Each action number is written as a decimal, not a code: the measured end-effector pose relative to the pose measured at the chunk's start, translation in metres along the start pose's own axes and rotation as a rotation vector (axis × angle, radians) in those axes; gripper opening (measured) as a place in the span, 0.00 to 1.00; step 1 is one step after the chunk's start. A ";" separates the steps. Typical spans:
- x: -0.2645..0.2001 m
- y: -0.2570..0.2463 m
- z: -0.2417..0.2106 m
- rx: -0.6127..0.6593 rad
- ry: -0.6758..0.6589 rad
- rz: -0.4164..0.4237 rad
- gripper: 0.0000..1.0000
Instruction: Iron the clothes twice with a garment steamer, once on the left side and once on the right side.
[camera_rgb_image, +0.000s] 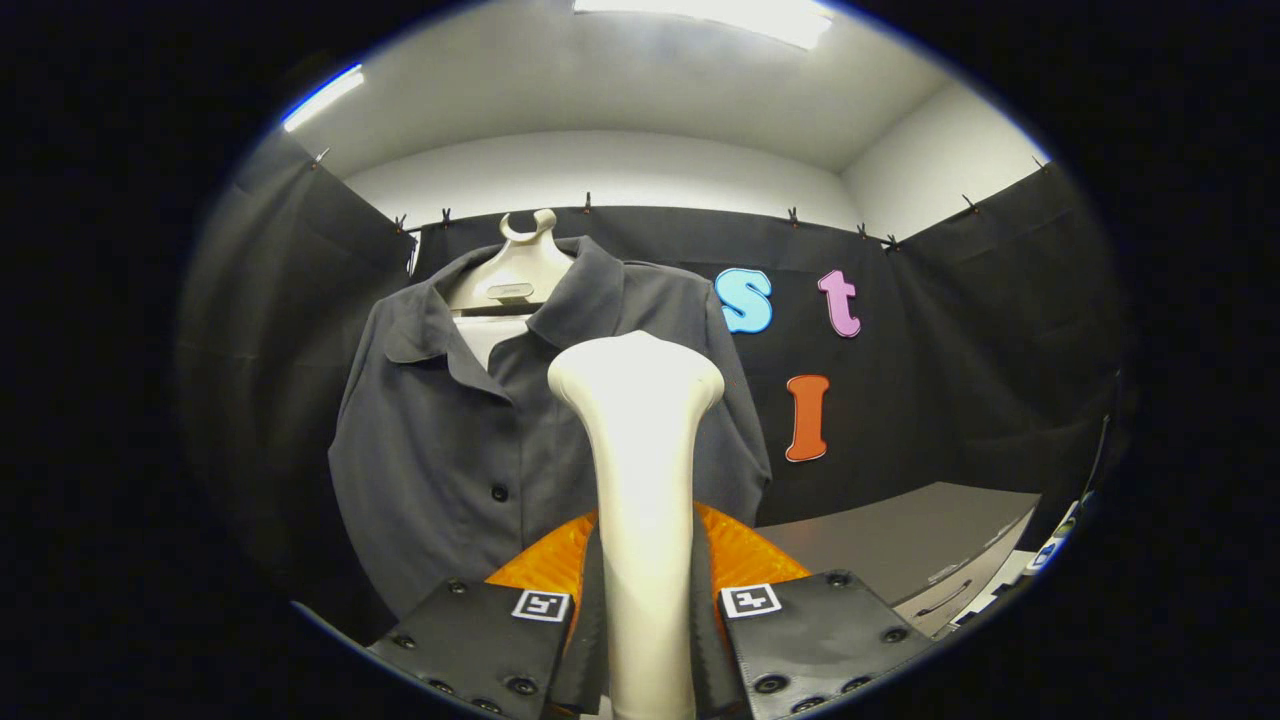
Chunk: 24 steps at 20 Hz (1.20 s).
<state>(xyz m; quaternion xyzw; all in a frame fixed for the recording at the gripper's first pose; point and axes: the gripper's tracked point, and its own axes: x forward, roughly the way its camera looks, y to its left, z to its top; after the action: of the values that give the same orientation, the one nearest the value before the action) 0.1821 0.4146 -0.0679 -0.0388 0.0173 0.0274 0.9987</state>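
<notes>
A cream-white garment steamer (640, 470) stands upright between my fingers, its rounded head up and its handle pressed from both sides by my gripper (645, 610), which is shut on it. Beyond it hangs a dark grey buttoned shirt (470, 440) on a pale hanger (515, 270) against the black cloth wall. The steamer head sits in front of the shirt's right half, a short way off the fabric as far as I can tell. The steamer hides part of the shirt's front.
A grey table (900, 540) with a drawer handle stands to the right of the shirt, lower down. Black cloth walls close in the booth at the back and on both sides. White ceiling lights are overhead.
</notes>
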 end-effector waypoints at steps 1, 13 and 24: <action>0.004 0.002 -0.003 -0.003 0.003 -0.002 0.41; 0.014 0.003 -0.053 -0.016 0.097 -0.025 0.41; -0.018 -0.004 -0.107 -0.012 0.189 -0.025 0.41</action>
<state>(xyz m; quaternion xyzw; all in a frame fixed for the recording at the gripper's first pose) 0.1610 0.4009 -0.1735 -0.0472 0.1107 0.0115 0.9927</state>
